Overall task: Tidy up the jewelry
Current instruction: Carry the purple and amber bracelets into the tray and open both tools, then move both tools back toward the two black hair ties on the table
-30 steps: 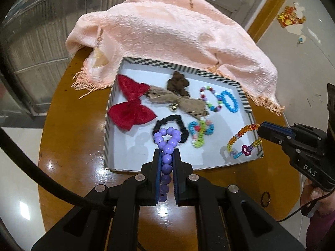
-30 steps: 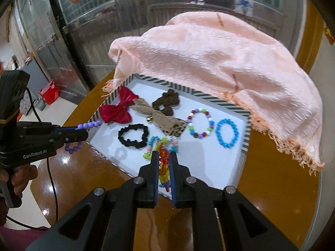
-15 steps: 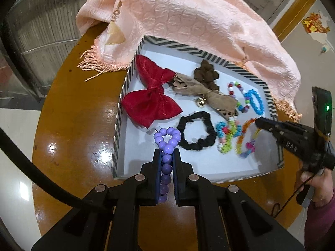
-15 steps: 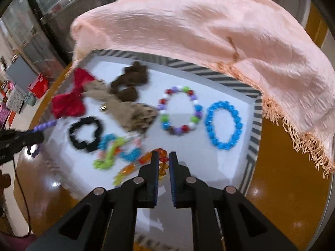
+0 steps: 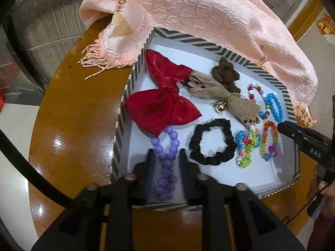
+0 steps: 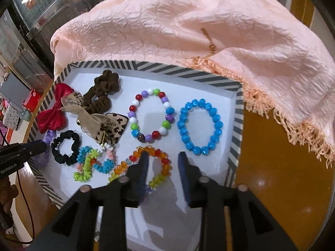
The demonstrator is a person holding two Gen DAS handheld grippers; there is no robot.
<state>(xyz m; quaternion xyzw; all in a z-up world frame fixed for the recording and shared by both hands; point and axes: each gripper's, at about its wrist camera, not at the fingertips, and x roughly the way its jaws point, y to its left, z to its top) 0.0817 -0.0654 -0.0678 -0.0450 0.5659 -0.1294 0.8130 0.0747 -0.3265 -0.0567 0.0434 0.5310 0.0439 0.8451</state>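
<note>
My left gripper [image 5: 166, 159] stands with its jaws apart over the near edge of the striped box [image 5: 119, 129]. The purple bead bracelet [image 5: 166, 156] lies loose between the fingers on the box floor, its far loop touching the red bow [image 5: 163, 102] ahead. My right gripper [image 6: 162, 163] is also spread wide; the orange bracelet [image 6: 146, 167] lies flat under its left finger, and the blue bracelet [image 6: 200, 125] lies just ahead to the right.
</note>
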